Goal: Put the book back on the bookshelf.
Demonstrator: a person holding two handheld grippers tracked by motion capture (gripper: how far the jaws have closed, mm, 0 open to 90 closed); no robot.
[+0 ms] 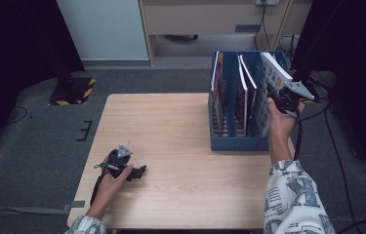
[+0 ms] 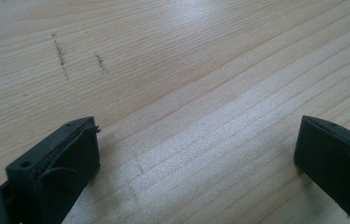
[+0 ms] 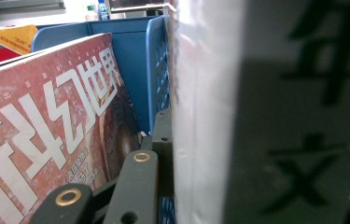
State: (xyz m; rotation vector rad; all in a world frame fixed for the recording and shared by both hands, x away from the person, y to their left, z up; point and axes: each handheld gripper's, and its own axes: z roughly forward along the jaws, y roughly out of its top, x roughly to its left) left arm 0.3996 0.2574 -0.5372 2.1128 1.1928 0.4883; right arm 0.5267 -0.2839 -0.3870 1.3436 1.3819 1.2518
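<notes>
A white book (image 1: 274,68) is held upright at the right-hand end of a blue file rack (image 1: 239,142) on the wooden table (image 1: 171,146), its long axis rising out of the last slot and leaning slightly toward the person. It is clamped edge-on in the right gripper (image 1: 284,95), the jaws closed on it from the rack's right side; seen close in the right gripper view, its pages (image 3: 205,116) stand just beside a red magazine (image 3: 46,135) in the neighbouring slot. The left gripper (image 1: 139,171) is rested well apart at the table's near left, jaws spread wide and empty, so the book is judged to be the right hand's to lift or seat.
</notes>
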